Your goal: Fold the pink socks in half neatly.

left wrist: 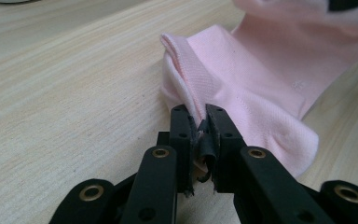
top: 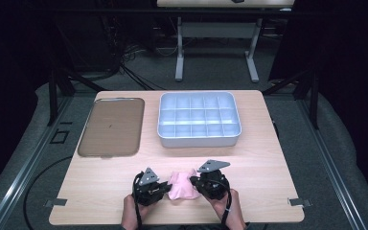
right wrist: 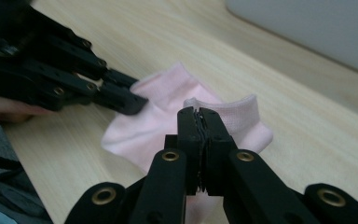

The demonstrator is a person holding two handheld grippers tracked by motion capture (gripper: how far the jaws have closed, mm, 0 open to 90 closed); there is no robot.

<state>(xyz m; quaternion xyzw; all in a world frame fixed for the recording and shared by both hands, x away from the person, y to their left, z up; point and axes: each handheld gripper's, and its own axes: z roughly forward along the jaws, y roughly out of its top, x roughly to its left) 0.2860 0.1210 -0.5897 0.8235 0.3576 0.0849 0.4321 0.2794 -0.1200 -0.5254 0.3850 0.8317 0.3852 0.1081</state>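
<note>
Pink sock (top: 182, 186) at near edge of surface (top: 100, 182), between both tools. Left tool (left wrist: 199, 122) clenched on one edge, right tool (right wrist: 199, 120) clenched on cuff. Grasp done; lifting, placing in divided tray (top: 199, 140) likely ahead.

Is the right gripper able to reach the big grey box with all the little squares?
Probably yes: bare table lies between the right gripper and the grey box, but its jaws are shut on the pink sock.
</note>
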